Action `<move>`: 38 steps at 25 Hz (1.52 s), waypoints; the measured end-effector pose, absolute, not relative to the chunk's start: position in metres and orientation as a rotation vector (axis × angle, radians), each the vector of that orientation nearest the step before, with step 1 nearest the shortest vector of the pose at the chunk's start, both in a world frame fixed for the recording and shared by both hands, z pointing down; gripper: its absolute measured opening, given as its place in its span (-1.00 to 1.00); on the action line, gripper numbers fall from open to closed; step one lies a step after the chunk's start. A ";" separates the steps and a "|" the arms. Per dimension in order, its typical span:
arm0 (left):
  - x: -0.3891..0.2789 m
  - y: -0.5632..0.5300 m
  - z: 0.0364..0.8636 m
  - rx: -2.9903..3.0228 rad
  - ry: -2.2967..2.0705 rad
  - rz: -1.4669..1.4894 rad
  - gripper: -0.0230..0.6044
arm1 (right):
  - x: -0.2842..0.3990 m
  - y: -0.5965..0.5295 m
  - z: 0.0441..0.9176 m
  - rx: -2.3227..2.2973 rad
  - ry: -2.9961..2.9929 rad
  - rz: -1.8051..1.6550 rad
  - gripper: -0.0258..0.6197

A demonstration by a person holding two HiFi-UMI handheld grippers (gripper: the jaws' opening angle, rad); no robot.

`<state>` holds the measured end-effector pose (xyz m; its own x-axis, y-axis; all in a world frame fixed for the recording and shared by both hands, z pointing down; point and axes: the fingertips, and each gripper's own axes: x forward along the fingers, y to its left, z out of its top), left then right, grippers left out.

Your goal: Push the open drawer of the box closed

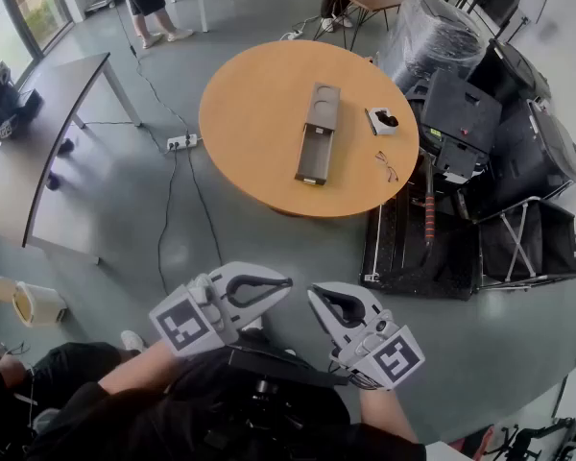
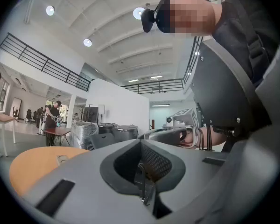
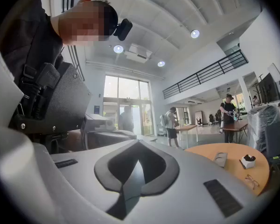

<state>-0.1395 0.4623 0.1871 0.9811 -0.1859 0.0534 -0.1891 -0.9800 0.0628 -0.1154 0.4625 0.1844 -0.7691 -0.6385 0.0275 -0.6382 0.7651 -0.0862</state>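
Head view: box (image 1: 317, 133) beyond hand-held grippers (image 1: 272, 284) (image 1: 324, 302)

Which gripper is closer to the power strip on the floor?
Left. In the head view the left gripper is below and right of the power strip; the right gripper is farther right.

Open office hall: mezzanine railing (image 3: 203, 75), desks (image 1: 43, 137), round table (image 1: 254, 104), black equipment cases (image 1: 542, 152).

Table (image 1: 250, 152): smooth matt wood top. Box (image 1: 322, 109), drawer (image 1: 314, 157): matt grey finish. My left gripper (image 1: 276, 284), right gripper (image 1: 320, 299): matt pale plastic shells.
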 end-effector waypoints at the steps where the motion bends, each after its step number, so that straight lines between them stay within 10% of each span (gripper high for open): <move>1: -0.144 0.454 0.186 3.062 -0.286 0.068 -0.82 | -0.120 0.454 0.183 -1.070 2.943 -0.140 -0.88; 38: -0.101 0.297 0.214 3.062 -0.352 0.071 -0.82 | -0.081 0.295 0.216 -1.013 2.964 -0.164 -0.88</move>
